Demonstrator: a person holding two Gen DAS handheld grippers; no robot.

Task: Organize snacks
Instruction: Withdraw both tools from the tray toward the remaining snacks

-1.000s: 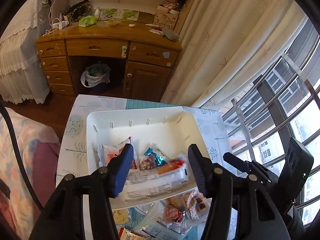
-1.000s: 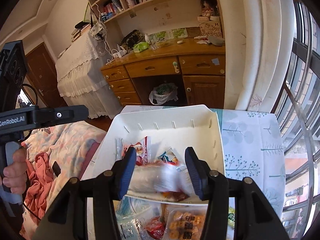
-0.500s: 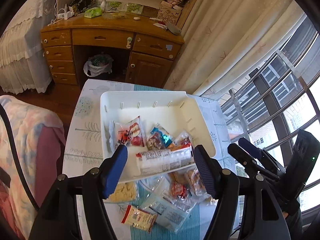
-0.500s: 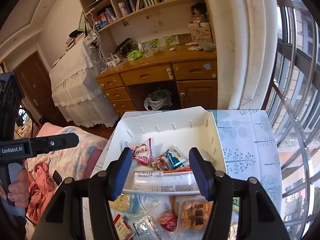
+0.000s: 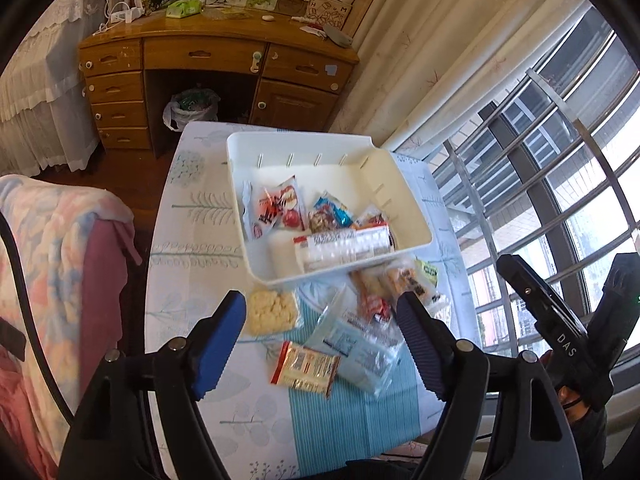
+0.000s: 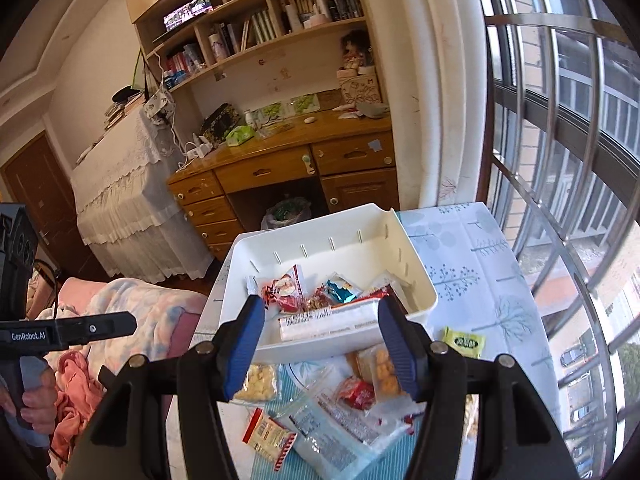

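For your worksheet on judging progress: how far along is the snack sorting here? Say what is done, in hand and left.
Done: the white bin holds several snacks, including a long white packet along its near wall. In hand: nothing; the left tongs, jaws just opened, and the right tongs are empty. Left: the pale cracker bag, the red-edged packet, the green sachet and others on the tablecloth.

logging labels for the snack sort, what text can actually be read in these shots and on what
"GenRobot.AI": side of the left gripper body, in the right wrist view.
"DAS": body of the right gripper, in the left wrist view; it may run on out of sight.
"H", "M": patterned box on the desk.
Print on the long white packet, the green sachet and the loose wrappers: too small or blurred.
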